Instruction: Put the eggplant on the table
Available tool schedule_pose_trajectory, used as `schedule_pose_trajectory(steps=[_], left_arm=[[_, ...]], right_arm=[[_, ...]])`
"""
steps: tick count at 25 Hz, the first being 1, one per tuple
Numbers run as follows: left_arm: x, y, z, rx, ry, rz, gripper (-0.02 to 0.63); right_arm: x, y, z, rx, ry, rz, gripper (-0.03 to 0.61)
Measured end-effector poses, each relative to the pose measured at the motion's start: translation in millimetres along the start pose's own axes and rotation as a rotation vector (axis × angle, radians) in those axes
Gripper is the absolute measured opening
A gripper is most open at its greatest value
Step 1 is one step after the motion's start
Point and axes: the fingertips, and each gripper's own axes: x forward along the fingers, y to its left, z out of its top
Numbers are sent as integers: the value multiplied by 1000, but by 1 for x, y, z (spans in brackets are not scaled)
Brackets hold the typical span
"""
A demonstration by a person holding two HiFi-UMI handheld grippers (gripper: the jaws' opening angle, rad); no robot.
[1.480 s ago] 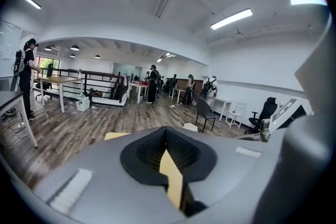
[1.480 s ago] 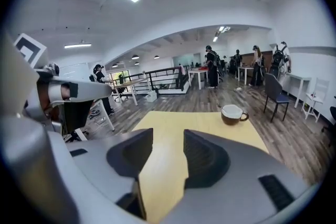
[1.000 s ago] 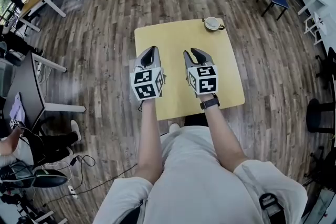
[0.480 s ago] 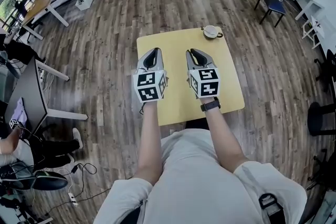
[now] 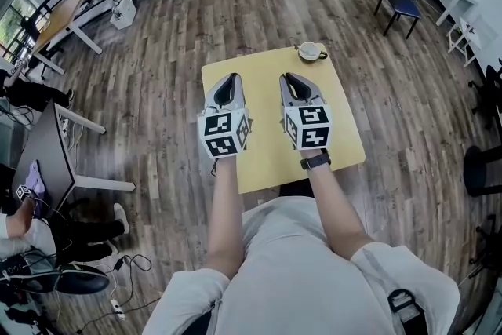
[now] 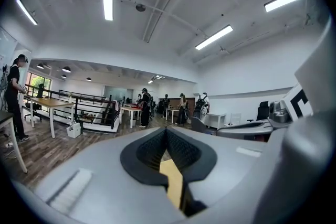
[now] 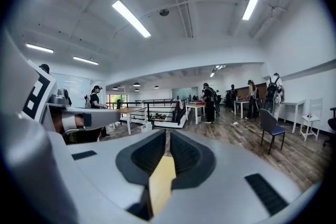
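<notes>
Compared with a second ago, your right gripper [image 5: 289, 79] shows the clearest change. Its jaws then stood visibly apart, and now they are closing, with only a thin slit left between them. Nothing is between them; through the slit you see only the yellow table [image 5: 337, 129] and the floor beyond. Your left gripper [image 5: 229, 79] has its jaws together at the tips, as before, and it also holds nothing. Both grippers hang side by side over the near part of the table, pointing almost level into the room.

The eggplant is not in any view. It is not on the table, not between either pair of jaws, and not on the floor around the table so far as the head view shows. In my judgement this means the task is not really begun. You close on air, so this closing brings nothing to the table, and you first have to find the eggplant somewhere outside these pictures.

There is only one container. A small white cup [image 5: 311, 50] stands on its saucer [image 5: 300, 53] at the far corner of the table, ahead of your right gripper and a little to its right, well apart from the jaws. It is too small to tell what is in it. The rest of the table top is bare.
</notes>
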Motion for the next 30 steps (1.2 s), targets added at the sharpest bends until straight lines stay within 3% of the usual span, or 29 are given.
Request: schedule_pose_trajectory(steps=[22, 30], left_arm=[[-7, -5, 20, -16, -71, 22, 9], [-9, 4, 21, -26, -85, 33, 9]], right_arm=[[-28, -16, 56, -42, -159, -94, 9], [-24, -10, 58, -62, -158, -87, 9]])
